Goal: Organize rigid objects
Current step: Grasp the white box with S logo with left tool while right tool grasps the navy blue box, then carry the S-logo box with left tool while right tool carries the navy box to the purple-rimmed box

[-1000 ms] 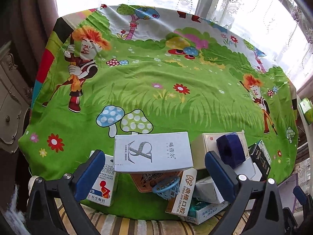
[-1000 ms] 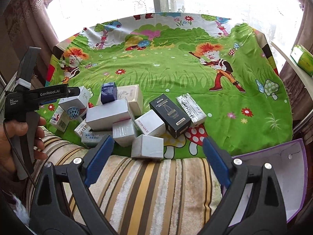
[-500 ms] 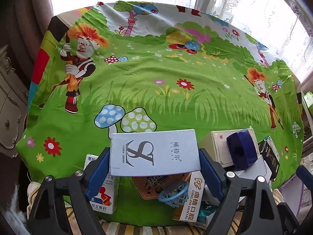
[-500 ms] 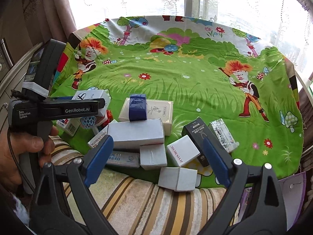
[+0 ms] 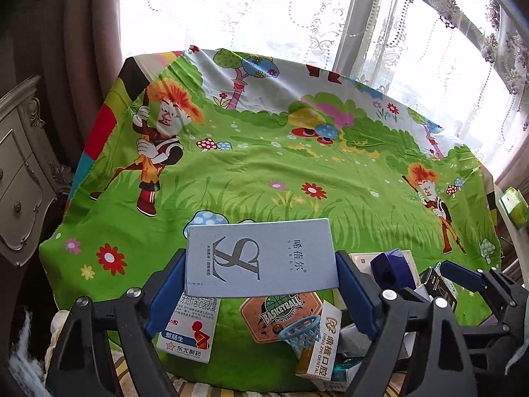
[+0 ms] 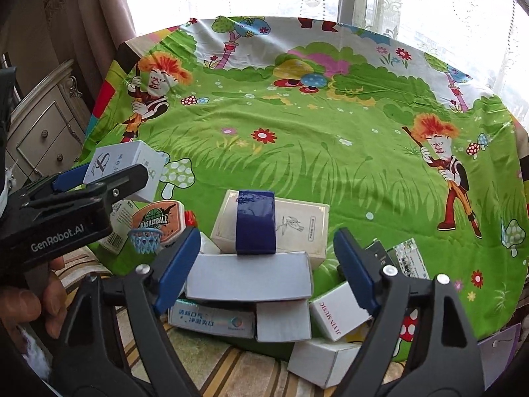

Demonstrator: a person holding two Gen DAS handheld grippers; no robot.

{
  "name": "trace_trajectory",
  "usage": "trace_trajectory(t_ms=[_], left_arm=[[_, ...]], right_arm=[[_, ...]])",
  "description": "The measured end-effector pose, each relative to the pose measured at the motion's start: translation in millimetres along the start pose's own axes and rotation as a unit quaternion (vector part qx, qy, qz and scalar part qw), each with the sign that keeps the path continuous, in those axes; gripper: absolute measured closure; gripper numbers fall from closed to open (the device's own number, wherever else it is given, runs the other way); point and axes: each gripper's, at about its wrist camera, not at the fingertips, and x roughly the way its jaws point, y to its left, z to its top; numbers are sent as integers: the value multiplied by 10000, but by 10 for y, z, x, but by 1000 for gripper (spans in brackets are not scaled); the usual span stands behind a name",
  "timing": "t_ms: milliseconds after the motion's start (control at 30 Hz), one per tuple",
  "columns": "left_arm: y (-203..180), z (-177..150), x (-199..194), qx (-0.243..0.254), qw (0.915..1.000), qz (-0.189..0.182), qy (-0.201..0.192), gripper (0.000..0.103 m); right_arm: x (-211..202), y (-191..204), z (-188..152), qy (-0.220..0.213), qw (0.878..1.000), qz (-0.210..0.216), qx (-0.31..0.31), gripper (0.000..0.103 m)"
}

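Fingers (image 5: 165,292) clamp one pale-blue box (image 5: 261,258).

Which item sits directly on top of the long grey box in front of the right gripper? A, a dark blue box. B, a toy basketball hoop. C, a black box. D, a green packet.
A: in the right wrist view the dark blue box rests on the back edge of the long grey box, leaning against the cream box, while the toy basketball hoop lies off to the left.
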Motion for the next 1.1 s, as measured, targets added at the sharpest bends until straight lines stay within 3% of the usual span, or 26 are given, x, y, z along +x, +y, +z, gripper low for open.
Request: trace_trajectory(t_ms=[100, 200, 267, 333, 700, 1100], left_arm=[[13, -27, -74, -27, 9999, -38, -134, 17], [16, -63, -118, -26, 9998, -55, -194, 17], [16, -81, -122, -21, 9998, -77, -199, 17], [11, -96, -122, -22, 9998, -91, -187, 17], [-132, -189, -254, 167, 9992, -238, -271, 17], [-523, -371, -448, 583, 9958, -691, -119, 17]], right_arm=[[109, 12, 18, 117, 9999, 18, -27, 26], [197, 24, 21, 248, 9996, 71, -75, 39], [235, 22, 13, 327, 9994, 118, -81, 61], [245, 21, 1, 339, 9993, 147, -72, 71], [-75, -11, -52, -114, 9998, 59, 119, 72], [-572, -324, -490, -220, 9971, -171, 713, 72]])
